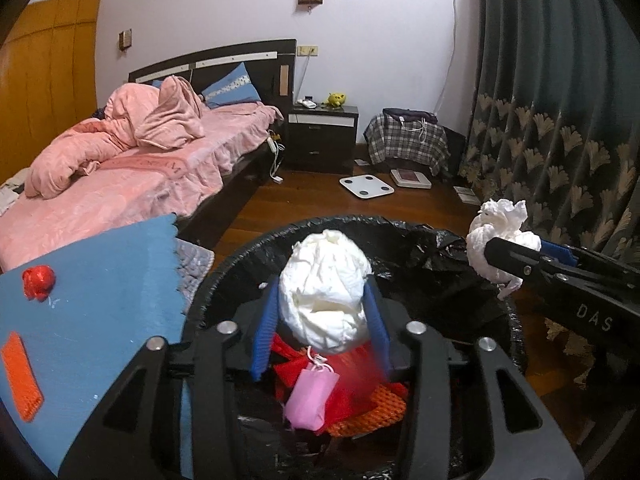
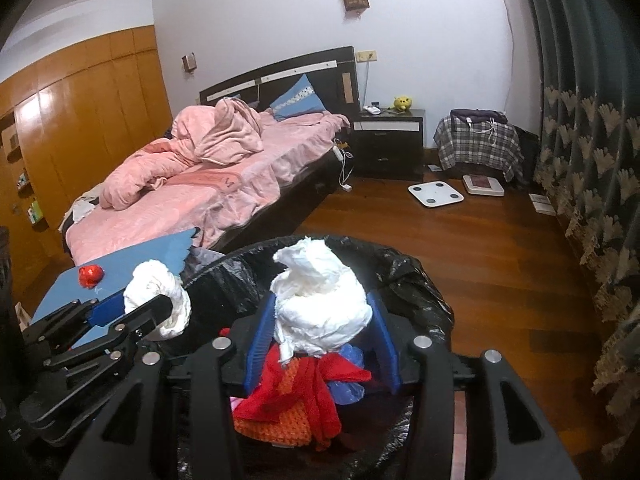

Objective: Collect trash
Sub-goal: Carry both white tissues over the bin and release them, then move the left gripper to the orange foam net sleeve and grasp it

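A round bin lined with a black bag [image 1: 420, 248] [image 2: 400, 276] stands right below both grippers. It holds red cloth [image 2: 304, 384], orange mesh [image 1: 372, 408] and a small pink pouch [image 1: 308, 400]. My left gripper [image 1: 322, 278] is over the bin mouth, its blue pads shut on a crumpled white tissue wad [image 1: 324, 300]. In the right wrist view it shows at the left [image 2: 168, 300] with that wad [image 2: 156, 284]. My right gripper [image 2: 322, 300] is shut on a second white tissue wad [image 2: 320, 312] over the bin. In the left wrist view it reaches in from the right [image 1: 496, 240], its wad [image 1: 500, 220] above the bin's right rim.
A blue board [image 1: 100, 300] with a red blob [image 1: 38, 282] and an orange patch [image 1: 22, 376] lies left of the bin. Behind are a pink-covered bed [image 2: 208, 184], a dark nightstand [image 2: 388, 144], a white scale [image 2: 436, 194] on the wood floor and a patterned curtain [image 2: 592, 160] at right.
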Available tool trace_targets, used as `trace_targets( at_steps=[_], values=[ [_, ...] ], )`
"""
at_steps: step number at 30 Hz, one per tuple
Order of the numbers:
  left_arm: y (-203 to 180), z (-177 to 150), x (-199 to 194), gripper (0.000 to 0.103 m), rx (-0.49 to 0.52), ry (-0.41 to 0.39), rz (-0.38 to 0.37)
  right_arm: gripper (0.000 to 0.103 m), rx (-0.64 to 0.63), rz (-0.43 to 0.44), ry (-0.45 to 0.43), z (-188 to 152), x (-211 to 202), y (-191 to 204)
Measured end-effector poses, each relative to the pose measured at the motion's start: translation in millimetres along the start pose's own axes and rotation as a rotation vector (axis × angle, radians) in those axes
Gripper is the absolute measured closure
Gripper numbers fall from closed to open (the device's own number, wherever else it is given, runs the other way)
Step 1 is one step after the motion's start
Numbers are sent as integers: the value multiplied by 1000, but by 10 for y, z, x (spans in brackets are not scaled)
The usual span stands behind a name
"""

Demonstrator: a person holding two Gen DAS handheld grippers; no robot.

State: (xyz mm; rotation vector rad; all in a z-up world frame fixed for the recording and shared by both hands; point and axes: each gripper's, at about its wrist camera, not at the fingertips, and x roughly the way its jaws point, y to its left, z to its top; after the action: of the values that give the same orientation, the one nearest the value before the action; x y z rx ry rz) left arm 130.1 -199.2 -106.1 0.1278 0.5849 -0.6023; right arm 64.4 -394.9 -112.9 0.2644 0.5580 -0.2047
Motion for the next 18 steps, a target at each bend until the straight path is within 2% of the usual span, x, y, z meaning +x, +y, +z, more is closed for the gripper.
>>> trace_targets(
  at_steps=[2, 9, 11, 18],
  values=[
    [11, -6, 5, 56, -2, 2, 0, 51, 5, -7, -1, -10, -1, -23],
    [98, -19, -121, 37, -12, -27, 38, 11, 10, -31, -39, -6, -73, -6],
    [180, -18, -192, 27, -20, -39, 56, 6, 12, -27, -49, 11, -99, 34],
    [607, -25, -504, 19, -71, -71, 134, 6, -3, 26, -53, 62, -129, 285]
  ],
)
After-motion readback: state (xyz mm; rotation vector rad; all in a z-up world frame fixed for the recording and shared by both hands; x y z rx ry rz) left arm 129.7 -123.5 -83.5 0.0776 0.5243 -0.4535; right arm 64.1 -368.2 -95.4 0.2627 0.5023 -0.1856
